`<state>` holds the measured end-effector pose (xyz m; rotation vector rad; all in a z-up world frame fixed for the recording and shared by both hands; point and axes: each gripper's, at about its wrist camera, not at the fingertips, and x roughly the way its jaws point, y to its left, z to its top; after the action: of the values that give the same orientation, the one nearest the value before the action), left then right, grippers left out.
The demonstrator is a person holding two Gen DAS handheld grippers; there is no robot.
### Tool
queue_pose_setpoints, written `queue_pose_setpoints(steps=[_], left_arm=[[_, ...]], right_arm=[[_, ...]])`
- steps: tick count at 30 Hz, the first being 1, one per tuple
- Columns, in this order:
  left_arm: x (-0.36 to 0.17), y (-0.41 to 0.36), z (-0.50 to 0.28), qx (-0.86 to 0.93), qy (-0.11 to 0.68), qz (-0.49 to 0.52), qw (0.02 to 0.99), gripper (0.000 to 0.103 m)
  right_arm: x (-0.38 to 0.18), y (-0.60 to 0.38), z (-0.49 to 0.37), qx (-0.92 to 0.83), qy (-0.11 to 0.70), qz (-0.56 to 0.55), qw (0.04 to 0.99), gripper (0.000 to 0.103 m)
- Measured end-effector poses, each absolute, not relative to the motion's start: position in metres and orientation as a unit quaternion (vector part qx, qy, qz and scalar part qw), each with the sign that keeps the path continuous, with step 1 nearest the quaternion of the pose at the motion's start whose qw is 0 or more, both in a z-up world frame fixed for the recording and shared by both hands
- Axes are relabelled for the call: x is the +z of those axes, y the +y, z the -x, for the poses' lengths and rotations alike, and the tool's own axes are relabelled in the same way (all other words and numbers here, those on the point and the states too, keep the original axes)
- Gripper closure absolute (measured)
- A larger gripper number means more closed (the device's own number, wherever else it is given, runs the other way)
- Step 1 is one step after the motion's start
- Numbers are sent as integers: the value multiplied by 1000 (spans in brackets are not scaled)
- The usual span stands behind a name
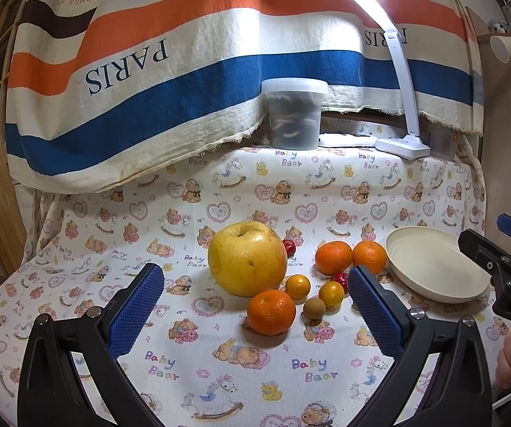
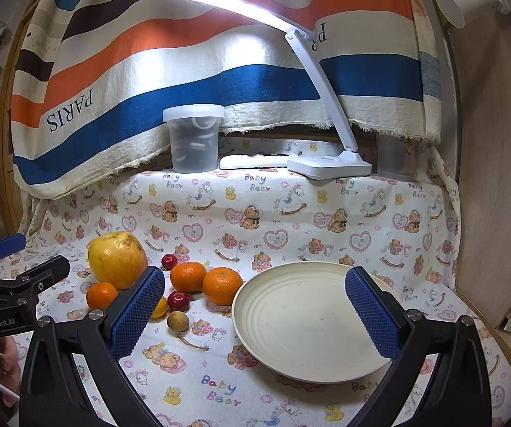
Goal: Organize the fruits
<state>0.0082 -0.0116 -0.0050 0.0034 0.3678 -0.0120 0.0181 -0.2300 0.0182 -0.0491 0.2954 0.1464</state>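
Plenty of lettering on my feeds.
I read "PARIS" and "HERMES", upside down, on the striped cloth [image 1: 191, 82]; "Baby Bear" repeats across the tablecloth [image 2: 219, 389]; "GemRobot.AI" marks the left gripper [image 2: 9, 249].

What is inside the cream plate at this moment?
Nothing: the cream plate shows only its bare ringed surface. The right gripper's fingers cover part of its near and right side, so that strip cannot be checked.

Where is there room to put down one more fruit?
The cream plate is bare inside. The cloth in front of the fruits, toward the left tool, is free, as is the stretch behind the big yellow apple up to the lidded tub. Between apple and plate, the oranges and small fruits sit crowded.
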Motion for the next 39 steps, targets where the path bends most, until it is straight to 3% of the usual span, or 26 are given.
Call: queue_pose_setpoints(steps=[25, 31, 35, 39], left_arm=[[-7, 1, -18, -23, 219, 15, 975, 0], [11, 16, -23, -44, 225, 27, 973, 1], [16, 30, -31, -41, 247, 36, 967, 7], [15, 42, -38, -39, 269, 56, 961, 17]], right_arm=[[22, -235, -25, 73, 149, 42, 985, 2], [36, -249, -29, 74, 166, 9, 983, 11], [55, -250, -21, 80, 156, -2, 985, 12], [62, -234, -29, 110, 198, -7, 974, 18]])
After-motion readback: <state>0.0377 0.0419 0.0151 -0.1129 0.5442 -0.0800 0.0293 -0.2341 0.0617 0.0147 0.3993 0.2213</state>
